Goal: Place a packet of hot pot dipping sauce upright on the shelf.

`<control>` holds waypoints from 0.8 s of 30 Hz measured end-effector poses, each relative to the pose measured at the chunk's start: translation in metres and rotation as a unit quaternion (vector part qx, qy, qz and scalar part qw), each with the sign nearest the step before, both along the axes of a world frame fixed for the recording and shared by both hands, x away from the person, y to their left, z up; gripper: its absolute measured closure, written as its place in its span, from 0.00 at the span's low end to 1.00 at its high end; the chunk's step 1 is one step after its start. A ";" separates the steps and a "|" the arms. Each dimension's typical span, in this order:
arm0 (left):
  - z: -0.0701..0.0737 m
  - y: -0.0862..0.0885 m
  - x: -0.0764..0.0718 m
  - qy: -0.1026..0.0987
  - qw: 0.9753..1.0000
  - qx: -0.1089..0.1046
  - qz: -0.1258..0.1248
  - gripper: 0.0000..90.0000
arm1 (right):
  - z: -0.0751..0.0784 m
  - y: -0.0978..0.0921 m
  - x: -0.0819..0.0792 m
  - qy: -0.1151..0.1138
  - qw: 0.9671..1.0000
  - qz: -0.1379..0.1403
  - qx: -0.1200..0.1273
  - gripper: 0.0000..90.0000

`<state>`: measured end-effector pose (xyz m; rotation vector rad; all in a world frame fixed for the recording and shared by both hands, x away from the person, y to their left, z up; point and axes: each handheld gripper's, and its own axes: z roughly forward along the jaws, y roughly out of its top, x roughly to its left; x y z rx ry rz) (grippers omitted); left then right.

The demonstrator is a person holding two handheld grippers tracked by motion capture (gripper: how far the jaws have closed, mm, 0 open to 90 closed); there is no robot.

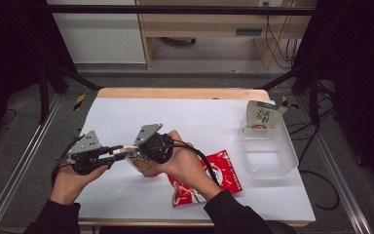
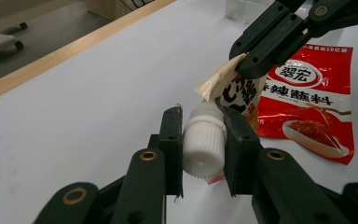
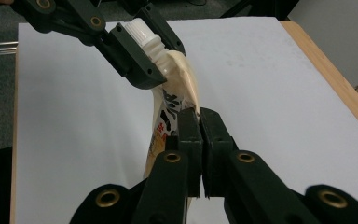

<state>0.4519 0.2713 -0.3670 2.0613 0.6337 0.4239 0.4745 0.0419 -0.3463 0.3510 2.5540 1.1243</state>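
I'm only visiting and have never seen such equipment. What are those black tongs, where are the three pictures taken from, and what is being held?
There is no robot: a person holds hand-held tongs, each carrying a small camera. The high view looks down on the white table; the other two look along each tool's jaws. The left tongs clamp the white ribbed cap of a cream spouted pouch. The right tongs pinch the pouch's body. A red sauce packet lies flat nearby. A clear plastic bin at the right holds a green-and-white packet.

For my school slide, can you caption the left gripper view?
Left gripper clamps the pouch's white cap while the right gripper pinches the pouch.
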 end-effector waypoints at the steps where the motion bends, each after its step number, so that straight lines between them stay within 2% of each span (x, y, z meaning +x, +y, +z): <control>1: 0.001 -0.001 0.000 0.000 1.000 0.003 -0.001 0.80 | 0.000 -0.001 0.000 0.001 1.000 -0.001 -0.002 0.98; 11: 0.014 -0.011 -0.001 0.005 0.999 0.036 -0.027 0.82 | -0.002 -0.004 0.001 0.007 1.000 -0.001 -0.020 0.97; 15: 0.016 -0.015 -0.001 0.007 0.998 0.050 -0.038 0.82 | -0.002 -0.005 0.002 0.014 0.999 0.004 -0.035 0.93; 18: 0.017 -0.018 -0.002 0.006 0.997 0.057 -0.044 0.82 | -0.001 -0.006 0.002 0.015 0.999 0.010 -0.044 0.86; 20: 0.017 -0.019 -0.002 0.006 0.997 0.057 -0.045 0.82 | -0.001 -0.006 0.003 0.014 0.998 0.015 -0.055 0.77; 24: 0.018 -0.021 -0.002 0.005 0.997 0.055 -0.049 0.82 | -0.002 -0.004 0.003 0.000 0.995 0.025 -0.095 0.62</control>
